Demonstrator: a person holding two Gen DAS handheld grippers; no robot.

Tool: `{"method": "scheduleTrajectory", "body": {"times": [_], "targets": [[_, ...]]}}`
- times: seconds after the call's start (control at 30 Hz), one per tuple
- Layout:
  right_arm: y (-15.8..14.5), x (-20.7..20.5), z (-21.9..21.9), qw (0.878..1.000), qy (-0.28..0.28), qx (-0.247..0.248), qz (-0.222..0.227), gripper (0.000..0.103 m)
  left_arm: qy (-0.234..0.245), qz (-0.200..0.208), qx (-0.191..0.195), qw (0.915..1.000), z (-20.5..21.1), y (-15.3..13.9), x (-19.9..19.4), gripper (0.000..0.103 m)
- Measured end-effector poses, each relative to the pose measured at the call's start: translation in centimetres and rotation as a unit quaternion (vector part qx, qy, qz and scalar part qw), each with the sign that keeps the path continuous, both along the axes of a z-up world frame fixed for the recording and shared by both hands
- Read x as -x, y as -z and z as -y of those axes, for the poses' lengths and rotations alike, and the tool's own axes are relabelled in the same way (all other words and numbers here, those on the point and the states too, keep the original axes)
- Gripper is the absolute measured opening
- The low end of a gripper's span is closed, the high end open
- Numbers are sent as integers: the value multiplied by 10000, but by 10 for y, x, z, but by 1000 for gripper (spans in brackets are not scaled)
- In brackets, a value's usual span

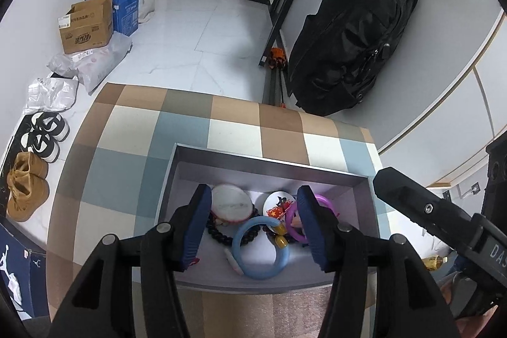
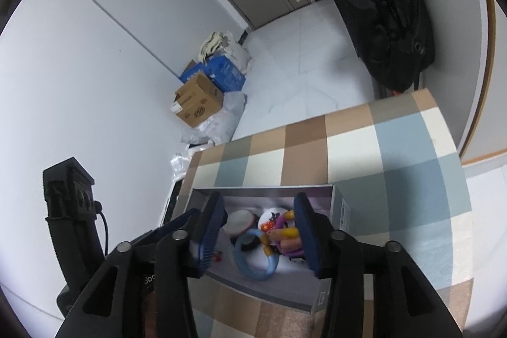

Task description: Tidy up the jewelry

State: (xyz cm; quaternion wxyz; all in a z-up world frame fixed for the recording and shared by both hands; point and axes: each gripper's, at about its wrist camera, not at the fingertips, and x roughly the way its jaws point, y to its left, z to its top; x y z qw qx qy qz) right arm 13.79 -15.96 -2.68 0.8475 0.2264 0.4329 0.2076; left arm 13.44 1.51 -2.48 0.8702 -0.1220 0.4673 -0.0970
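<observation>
A grey open box (image 1: 272, 162) sits on the checkered table and holds the jewelry: a blue bangle (image 1: 260, 247), a purple bangle (image 1: 293, 225), a dark bead bracelet (image 1: 218, 235), a round white case (image 1: 232, 204) and a white disc (image 1: 279, 200) with red charms. My left gripper (image 1: 253, 230) is open and empty, hovering over the box. My right gripper (image 2: 259, 235) is open and empty over the same box (image 2: 343, 209); the blue bangle (image 2: 255, 257), yellow beads (image 2: 286, 232) and the white case (image 2: 241, 220) show between its fingers.
The checkered table (image 1: 228, 122) ends at the floor beyond. A black backpack (image 1: 355, 43) leans on the wall at right. Cardboard boxes (image 1: 87, 24), plastic bags and shoes (image 1: 28, 179) line the left wall. The right gripper's body (image 1: 443, 224) shows at right.
</observation>
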Motion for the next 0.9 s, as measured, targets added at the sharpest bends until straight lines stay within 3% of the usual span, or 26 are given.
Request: {"method": "scheduleTrajectory", "body": {"times": [0.4,0.53,0.63,0.8,0.9], "targets": [[-3,9,3,9998,16,170,88,52,70,231,-261,9994,7,-9,8,51],[-7,14,5,9995,-9,209,234,60,31,376,-331,9987,5,-14,14,52],[-12,22,6,9990,-42,222,390,65,-55,489,-348,9982,3,-18,20,65],[-19,37,4,9956,-172,411,829,76,-163,832,-372,9957,-1,-27,33,69],[-23,49,2,9927,-266,482,1069,83,-309,1100,-599,9916,-2,-33,46,80]]}}
